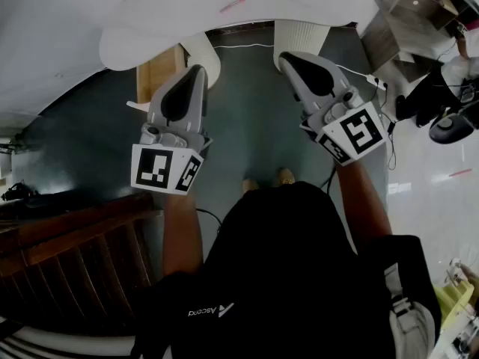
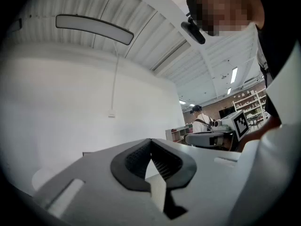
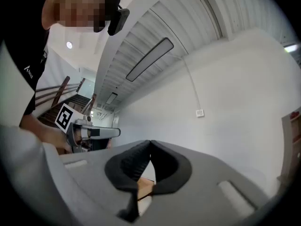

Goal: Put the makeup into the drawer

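Both grippers are held out in front of me, level, over the dark floor short of a white table (image 1: 112, 13). A slim pink item (image 1: 232, 4), possibly makeup, lies on the tabletop. A light wooden unit (image 1: 159, 72) stands under the table's edge, and whether it is the drawer is unclear. My left gripper (image 1: 196, 73) is shut with nothing in it, its pads (image 2: 162, 164) touching. My right gripper (image 1: 288, 57) is shut and empty too, pads (image 3: 129, 166) together. Each gripper view shows mostly wall and ceiling.
Ribbed white table legs (image 1: 299, 34) stand just ahead of the grippers. Dark wooden stairs (image 1: 67, 253) are at the lower left. A shelf unit (image 1: 408, 21), cables and a chair base (image 1: 449, 129) crowd the right. Another person (image 2: 202, 121) stands far off.
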The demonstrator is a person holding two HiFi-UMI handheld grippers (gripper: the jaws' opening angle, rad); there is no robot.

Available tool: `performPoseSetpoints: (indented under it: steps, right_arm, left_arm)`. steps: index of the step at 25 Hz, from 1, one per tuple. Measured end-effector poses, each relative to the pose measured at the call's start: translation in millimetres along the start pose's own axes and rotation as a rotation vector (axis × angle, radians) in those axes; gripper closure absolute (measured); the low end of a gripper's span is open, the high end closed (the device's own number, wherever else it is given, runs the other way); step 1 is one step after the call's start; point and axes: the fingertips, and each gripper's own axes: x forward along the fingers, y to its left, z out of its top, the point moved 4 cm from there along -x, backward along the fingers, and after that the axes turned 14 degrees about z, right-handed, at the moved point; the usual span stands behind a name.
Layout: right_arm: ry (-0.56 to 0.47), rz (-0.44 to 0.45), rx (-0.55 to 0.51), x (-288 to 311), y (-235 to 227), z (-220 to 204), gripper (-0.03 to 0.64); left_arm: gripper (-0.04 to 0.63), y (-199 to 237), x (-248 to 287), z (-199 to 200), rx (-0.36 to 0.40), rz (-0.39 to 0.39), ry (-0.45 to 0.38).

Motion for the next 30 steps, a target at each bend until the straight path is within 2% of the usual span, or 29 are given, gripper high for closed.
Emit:
performPoseSetpoints:
  steps: [12, 24, 30]
  right_arm:
    - [-0.023, -0.006, 0.017, -20.5, -26.9, 1.7, 0.614]
    - [-0.042, 0.030, 0.024, -50.1, -82.0, 2.6, 0.614]
    - [-0.042, 0.040, 0.026, -49.2, -97.5, -1.5, 0.614]
  left_arm:
    - [0.584, -14.1, 25.2, -5.5, 0.012, 0.022, 0.008]
    - [0.584, -40.6, 75.0, -12.1, 0.077, 0.067, 0.033]
    - [0.584, -38.5, 91.3, -16.7, 0.098, 0.072, 0.046]
